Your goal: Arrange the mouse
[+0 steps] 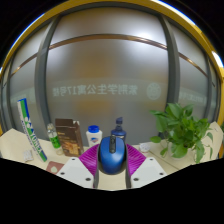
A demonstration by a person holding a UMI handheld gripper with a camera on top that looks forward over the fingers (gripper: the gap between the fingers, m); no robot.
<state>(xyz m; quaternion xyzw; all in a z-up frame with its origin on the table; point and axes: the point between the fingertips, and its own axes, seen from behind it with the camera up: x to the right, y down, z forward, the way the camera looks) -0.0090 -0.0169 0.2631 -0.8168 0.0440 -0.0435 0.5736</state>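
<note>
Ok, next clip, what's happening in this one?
A hand-held gripper is at a blue mouse, which sits between its two fingers on a light desk. Whether the fingers press on it cannot be seen. Beyond it stand a dark bottle, a white jar, a brown box and a potted plant, before a frosted glass wall.

Blue mouse (111,153) flat on purple mat, between the fingers
</note>
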